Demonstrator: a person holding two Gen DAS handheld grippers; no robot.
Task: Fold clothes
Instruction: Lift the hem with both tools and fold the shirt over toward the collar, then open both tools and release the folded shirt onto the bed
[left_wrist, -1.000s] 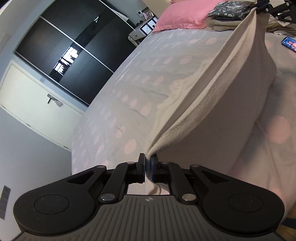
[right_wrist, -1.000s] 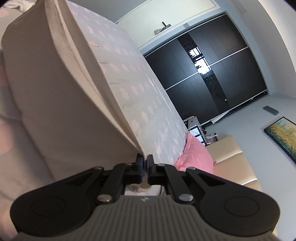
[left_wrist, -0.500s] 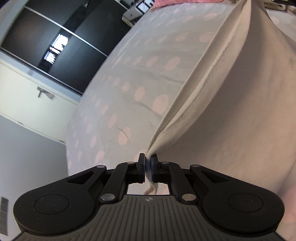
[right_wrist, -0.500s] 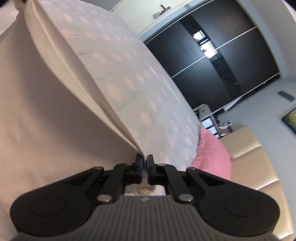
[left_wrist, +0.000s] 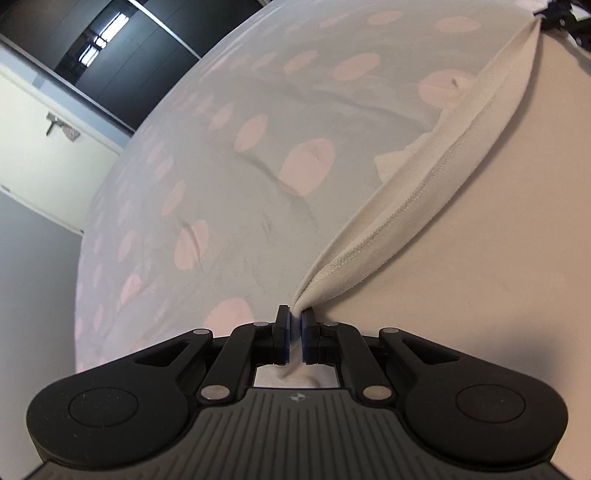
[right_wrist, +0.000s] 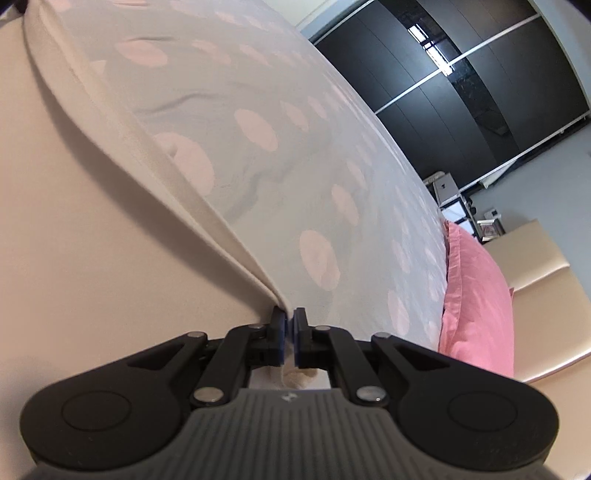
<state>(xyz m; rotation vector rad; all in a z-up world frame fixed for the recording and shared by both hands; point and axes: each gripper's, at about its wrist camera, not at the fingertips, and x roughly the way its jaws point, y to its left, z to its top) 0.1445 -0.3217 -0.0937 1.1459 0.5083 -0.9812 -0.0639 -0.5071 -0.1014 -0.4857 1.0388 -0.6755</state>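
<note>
A beige garment (left_wrist: 480, 229) is stretched low over the bed between my two grippers. My left gripper (left_wrist: 294, 319) is shut on one corner of its stitched hem. In the right wrist view the same beige garment (right_wrist: 92, 240) fills the left side, and my right gripper (right_wrist: 289, 321) is shut on the opposite corner of that edge. The far end of the hem reaches the other gripper (left_wrist: 557, 14) at the top right of the left wrist view. The cloth hangs as a doubled layer close to the sheet.
The bed carries a pale sheet with pink dots (left_wrist: 258, 155) and some creases. A pink pillow (right_wrist: 476, 295) lies at the head end by a cream headboard (right_wrist: 543, 266). Dark sliding wardrobe doors (right_wrist: 461, 74) stand beyond the bed.
Both grippers have come down toward the bed with the garment still pinched. The sheet now looms larger and the cloth sits lower and flatter.
</note>
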